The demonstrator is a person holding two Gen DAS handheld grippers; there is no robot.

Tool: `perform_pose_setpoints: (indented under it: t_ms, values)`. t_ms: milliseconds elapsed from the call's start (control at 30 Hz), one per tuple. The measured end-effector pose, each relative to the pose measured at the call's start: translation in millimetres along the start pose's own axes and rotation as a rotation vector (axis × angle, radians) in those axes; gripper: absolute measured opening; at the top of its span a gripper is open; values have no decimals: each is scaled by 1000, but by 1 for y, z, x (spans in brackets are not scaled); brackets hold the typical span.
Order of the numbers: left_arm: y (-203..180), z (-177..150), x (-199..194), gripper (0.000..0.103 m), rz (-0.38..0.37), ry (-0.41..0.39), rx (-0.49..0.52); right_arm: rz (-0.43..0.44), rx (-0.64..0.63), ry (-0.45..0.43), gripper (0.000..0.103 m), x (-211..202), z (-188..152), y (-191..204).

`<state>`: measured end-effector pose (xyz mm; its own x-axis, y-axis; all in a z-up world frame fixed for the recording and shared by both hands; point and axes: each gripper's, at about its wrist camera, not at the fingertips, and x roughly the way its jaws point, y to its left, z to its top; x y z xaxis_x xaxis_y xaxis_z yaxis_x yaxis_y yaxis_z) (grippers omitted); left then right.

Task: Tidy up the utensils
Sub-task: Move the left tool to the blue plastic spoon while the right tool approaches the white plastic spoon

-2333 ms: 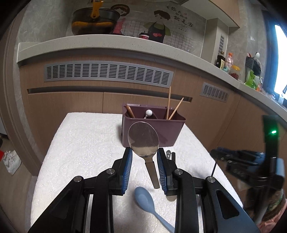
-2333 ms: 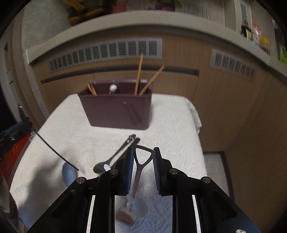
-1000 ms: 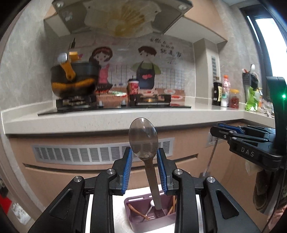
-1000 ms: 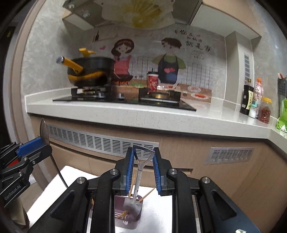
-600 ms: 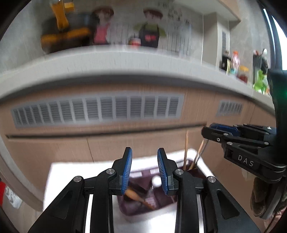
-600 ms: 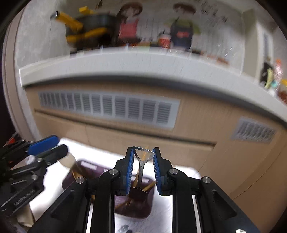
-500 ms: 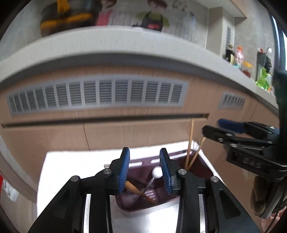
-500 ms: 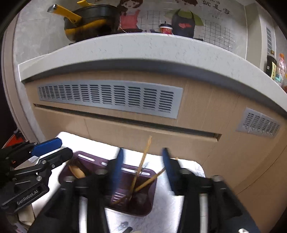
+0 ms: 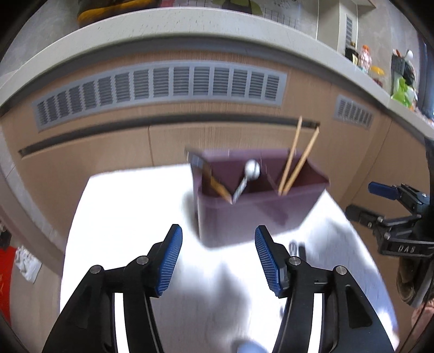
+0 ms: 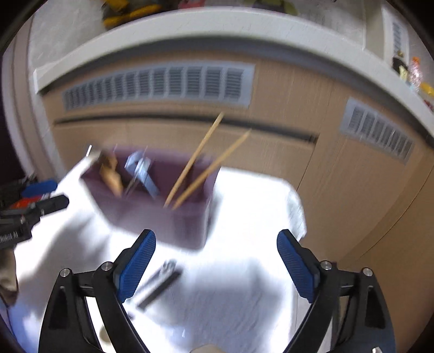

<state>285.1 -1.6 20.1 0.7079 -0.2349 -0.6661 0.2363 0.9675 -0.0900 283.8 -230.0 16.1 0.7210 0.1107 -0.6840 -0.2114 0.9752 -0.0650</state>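
Observation:
A purple utensil holder (image 9: pixel 260 214) stands on the white-covered table (image 9: pixel 130 217), also in the right wrist view (image 10: pixel 152 214). It holds two wooden chopsticks (image 9: pixel 291 163), a metal spoon with a round end (image 9: pixel 248 176) and a wooden-handled utensil (image 9: pixel 217 187). In the right wrist view a metal slotted utensil (image 10: pixel 141 173) leans inside. My left gripper (image 9: pixel 218 258) is open and empty, in front of the holder. My right gripper (image 10: pixel 215 260) is open and empty. A dark metal utensil (image 10: pixel 158 283) lies on the table near my right gripper's left finger. A light blue spoon (image 9: pixel 248 347) lies at the bottom edge.
Wooden cabinets with grey vents (image 9: pixel 160 87) stand behind the table under a white countertop (image 9: pixel 190 21). The right gripper shows at the right of the left wrist view (image 9: pixel 390 217). The table's right edge (image 10: pixel 295 206) is near the holder.
Both grippers let their utensils go into the holder, opened wide and tilted down and back from it. The metal spoon and slotted utensil now rest in the holder.

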Motion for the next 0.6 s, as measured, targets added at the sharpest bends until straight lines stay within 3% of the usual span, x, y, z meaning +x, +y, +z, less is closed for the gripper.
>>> perform_pose_setpoints:
  t_ms: [200, 300, 500, 600]
  values:
    - [0, -58, -25, 65, 1, 69, -41, 31, -44, 104, 89, 13, -48, 20]
    - [-1, -87, -36, 67, -25, 123, -72, -13, -28, 114, 87, 12, -62, 19]
    - [-18, -122, -34, 67, -157, 252, -155, -87, 35, 106, 87, -11, -93, 8]
    - [-28, -124, -22, 67, -134, 289, -174, -152, 52, 88, 88, -27, -109, 3]
